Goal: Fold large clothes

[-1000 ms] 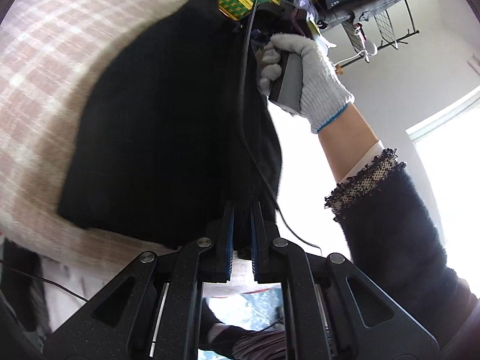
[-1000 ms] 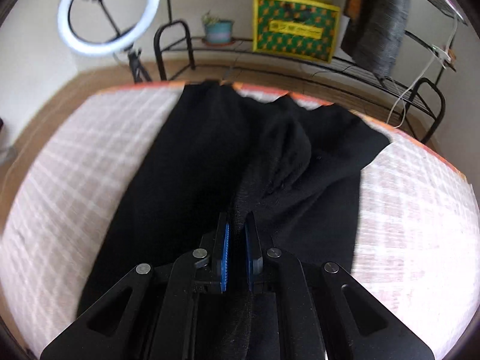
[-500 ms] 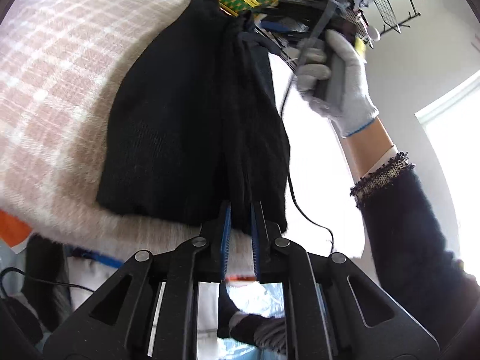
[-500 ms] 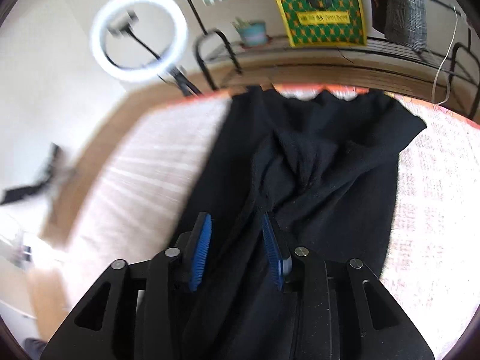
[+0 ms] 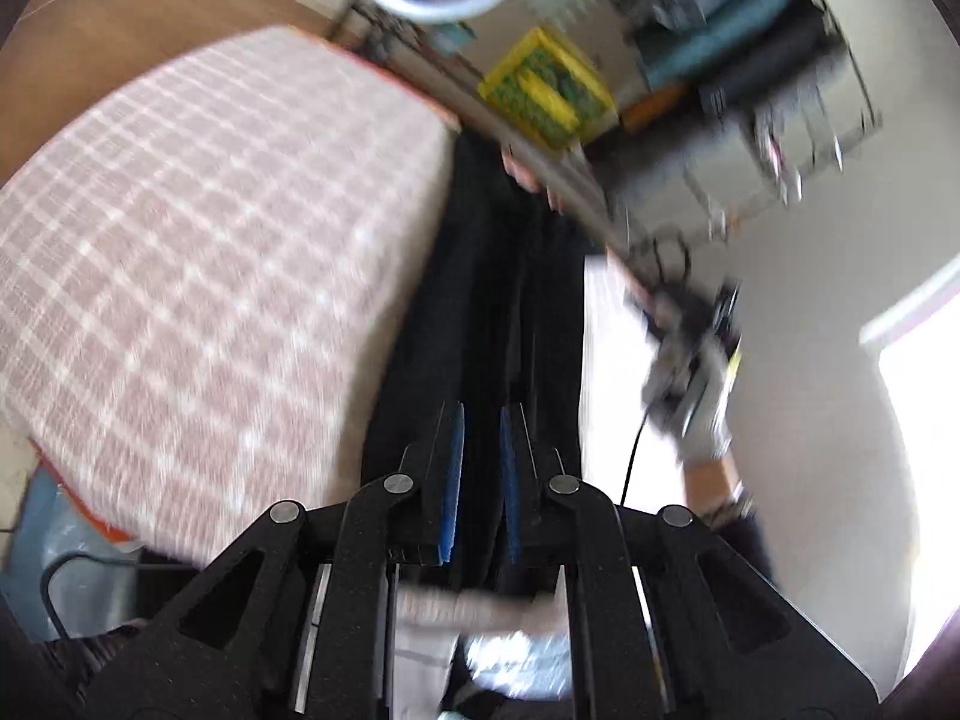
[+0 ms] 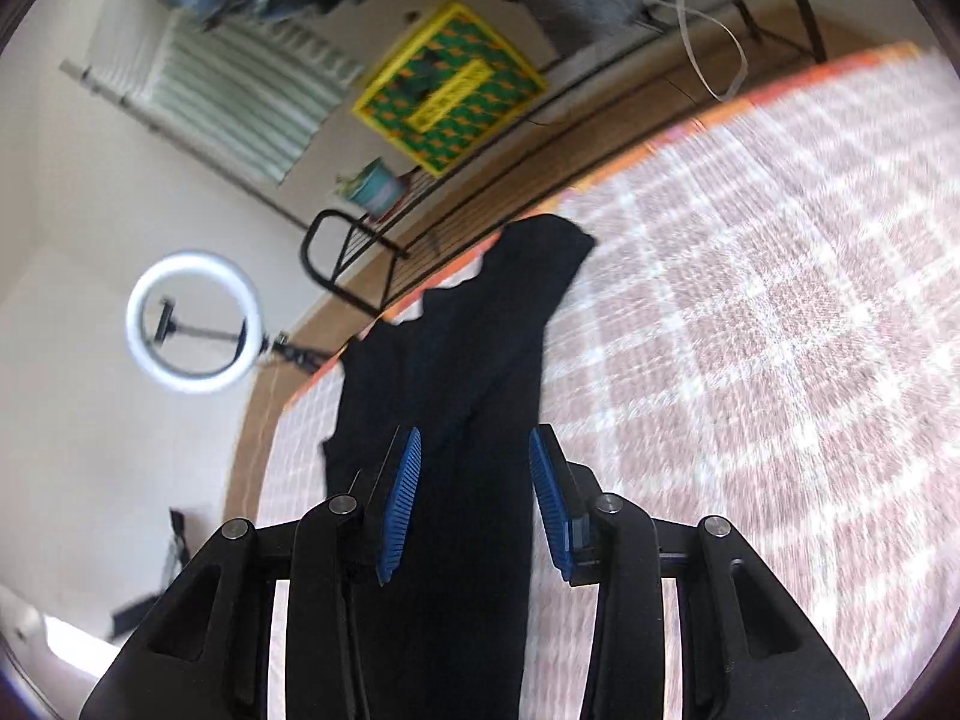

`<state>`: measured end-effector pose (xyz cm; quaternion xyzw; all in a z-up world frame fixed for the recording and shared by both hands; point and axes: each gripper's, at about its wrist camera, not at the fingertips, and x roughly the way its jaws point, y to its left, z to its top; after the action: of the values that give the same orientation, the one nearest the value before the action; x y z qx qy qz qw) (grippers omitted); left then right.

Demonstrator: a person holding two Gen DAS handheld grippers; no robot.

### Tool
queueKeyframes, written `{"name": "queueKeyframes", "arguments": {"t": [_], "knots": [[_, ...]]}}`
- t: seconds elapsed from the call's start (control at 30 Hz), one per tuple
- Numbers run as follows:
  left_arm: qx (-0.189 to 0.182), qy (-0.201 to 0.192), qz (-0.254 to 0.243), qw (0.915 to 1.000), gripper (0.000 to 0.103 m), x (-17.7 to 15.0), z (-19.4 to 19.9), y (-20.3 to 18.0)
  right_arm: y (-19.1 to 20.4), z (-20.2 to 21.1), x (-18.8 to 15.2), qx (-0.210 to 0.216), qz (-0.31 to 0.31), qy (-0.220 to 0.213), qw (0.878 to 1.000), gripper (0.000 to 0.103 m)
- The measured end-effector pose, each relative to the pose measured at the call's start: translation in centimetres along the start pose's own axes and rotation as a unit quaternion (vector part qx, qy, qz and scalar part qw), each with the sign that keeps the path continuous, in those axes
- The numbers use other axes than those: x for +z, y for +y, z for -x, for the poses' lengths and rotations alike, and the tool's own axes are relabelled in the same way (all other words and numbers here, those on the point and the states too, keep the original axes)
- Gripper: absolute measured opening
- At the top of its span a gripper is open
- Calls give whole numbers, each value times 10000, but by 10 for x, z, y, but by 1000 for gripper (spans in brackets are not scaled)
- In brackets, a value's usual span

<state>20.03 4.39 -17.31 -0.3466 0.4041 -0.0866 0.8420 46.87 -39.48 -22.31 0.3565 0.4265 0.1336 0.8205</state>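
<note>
A long black garment (image 5: 492, 276) lies stretched in a narrow strip across the pink-and-white plaid bed (image 5: 210, 240). My left gripper (image 5: 480, 420) is shut on its near end, with black cloth pinched between the blue pads. In the right wrist view the same garment (image 6: 480, 330) runs from the bed's far edge toward me. My right gripper (image 6: 474, 444) stands open over it; the cloth passes between the pads without touching them. The left wrist view shows the right gripper (image 5: 690, 354) blurred, off to the right of the bed in a gloved hand (image 5: 705, 420).
The plaid bed (image 6: 750, 360) has an orange border. Beyond it stand a ring light (image 6: 137, 330), a yellow-green crate (image 6: 447, 87), a potted plant (image 6: 375, 186) and a black metal rail (image 6: 312, 252). A rack of hung clothes (image 5: 750, 48) sits at the far right.
The right gripper has let go of the black garment, opened, rolled and swung sideways. The left gripper has lifted and pulled back, drawing the garment into a long narrow strip.
</note>
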Motion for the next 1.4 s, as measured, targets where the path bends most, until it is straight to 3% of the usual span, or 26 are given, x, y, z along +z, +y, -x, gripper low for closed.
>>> {"name": "queueKeyframes", "arguments": {"t": [0.1,0.33,0.37,0.4,0.47,0.6,0.9,1.03,1.1,1.23,1.4], "knots": [[98,-81,208,9997,9,4,-11,8,-12,-21,16,-37,-250,33,9997,37],[1074,688,-9,9918,9,-9,-65,28,-35,-66,47,-136,-575,-71,9982,37],[1208,744,-43,9899,9,-11,-70,32,-34,-68,50,-117,-539,-117,9984,32],[1308,746,-93,9886,9,-12,-72,33,-31,-69,53,-53,-469,-160,9988,17],[1488,681,-229,9863,9,-13,-74,35,-18,-71,61,76,-196,-175,9996,7],[1421,739,-245,9868,9,-17,-76,34,16,-74,70,-288,653,-213,9972,4],[1346,744,-161,9880,9,-16,-74,36,60,-128,72,-722,1350,75,9882,3],[1334,732,-167,9882,9,-15,-73,37,69,-173,61,-1358,1687,407,9754,3],[1341,708,-186,9883,9,-14,-72,37,73,-178,57,-1478,1874,356,9704,4],[1262,682,-191,9895,9,-12,-67,36,73,-163,63,-1104,1675,597,9779,11],[1073,486,-324,9925,9,-11,-49,26,86,-70,51,-339,1451,110,9888,18]]}}
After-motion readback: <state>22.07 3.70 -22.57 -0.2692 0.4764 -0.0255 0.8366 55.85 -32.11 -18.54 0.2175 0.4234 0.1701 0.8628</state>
